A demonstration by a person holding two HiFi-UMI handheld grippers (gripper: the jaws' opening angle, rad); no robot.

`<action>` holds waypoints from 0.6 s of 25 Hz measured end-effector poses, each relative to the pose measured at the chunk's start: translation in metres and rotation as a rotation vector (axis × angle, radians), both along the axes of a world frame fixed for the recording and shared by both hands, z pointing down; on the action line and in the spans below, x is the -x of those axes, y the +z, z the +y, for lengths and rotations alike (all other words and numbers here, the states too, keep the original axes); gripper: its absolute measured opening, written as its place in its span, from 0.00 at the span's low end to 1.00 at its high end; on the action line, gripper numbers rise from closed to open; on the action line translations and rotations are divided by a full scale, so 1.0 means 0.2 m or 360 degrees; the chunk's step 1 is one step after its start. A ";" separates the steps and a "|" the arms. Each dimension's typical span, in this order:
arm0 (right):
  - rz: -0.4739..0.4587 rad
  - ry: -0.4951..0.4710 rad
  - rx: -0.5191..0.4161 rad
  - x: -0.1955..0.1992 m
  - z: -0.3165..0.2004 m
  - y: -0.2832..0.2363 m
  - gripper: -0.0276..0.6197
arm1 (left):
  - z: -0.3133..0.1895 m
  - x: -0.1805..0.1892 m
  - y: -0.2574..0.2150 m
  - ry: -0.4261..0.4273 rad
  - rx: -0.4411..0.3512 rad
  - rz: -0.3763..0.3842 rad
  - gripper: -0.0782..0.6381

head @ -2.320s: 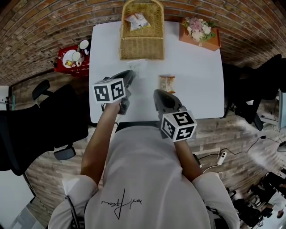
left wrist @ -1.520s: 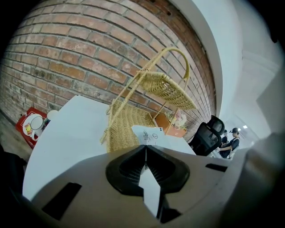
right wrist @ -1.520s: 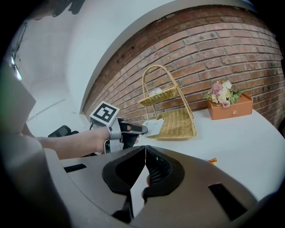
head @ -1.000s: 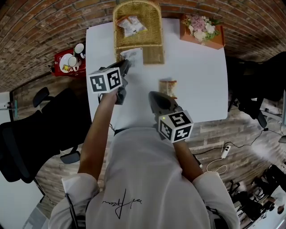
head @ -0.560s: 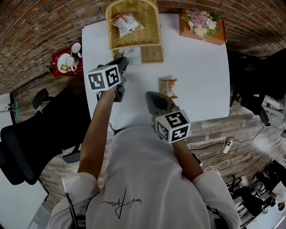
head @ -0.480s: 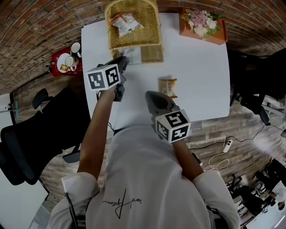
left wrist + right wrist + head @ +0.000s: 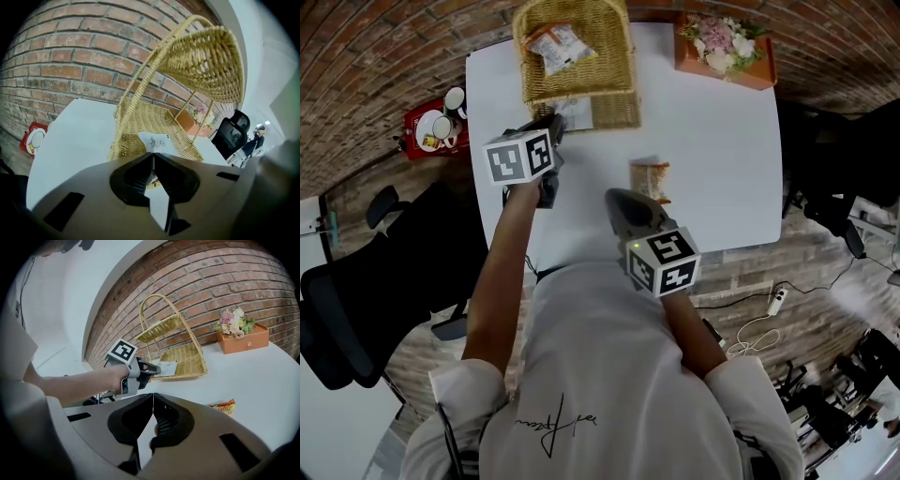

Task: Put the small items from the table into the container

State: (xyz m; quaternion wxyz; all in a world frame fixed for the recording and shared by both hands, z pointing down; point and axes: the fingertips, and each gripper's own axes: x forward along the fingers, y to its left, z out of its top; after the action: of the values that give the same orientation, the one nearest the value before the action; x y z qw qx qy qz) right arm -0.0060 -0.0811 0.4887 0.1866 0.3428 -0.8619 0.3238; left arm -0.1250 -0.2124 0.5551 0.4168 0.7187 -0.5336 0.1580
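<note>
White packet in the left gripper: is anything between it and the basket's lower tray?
Nothing visible stands in the way. The white packet, pinched in the left gripper, has its far end over the front edge of the wicker basket's lower tray. The upper shelf overhangs higher up and farther back, clear of the packet.

No print on the white packet (image 7: pixel 157 142) can be read.

Basket (image 7: pixel 609 56) at table's (image 7: pixel 712 169) far edge, flower box (image 7: pixel 727 52) right of it, packet (image 7: pixel 650 178) mid-table
</note>
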 end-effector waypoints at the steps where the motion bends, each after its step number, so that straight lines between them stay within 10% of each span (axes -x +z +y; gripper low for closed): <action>1: 0.0001 0.0003 0.0002 0.00 0.00 0.00 0.08 | 0.00 0.00 0.01 -0.0005 0.0008 -0.0004 0.14; 15: 0.0000 0.0031 -0.0031 -0.04 0.01 -0.03 0.08 | 0.01 0.03 -0.01 -0.0075 -0.0027 -0.0010 0.26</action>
State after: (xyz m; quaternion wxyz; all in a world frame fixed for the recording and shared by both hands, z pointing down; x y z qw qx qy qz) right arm 0.0029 -0.0789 0.4833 0.1801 0.3528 -0.8616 0.3174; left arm -0.1320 -0.2112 0.5538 0.4126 0.7089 -0.5531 0.1460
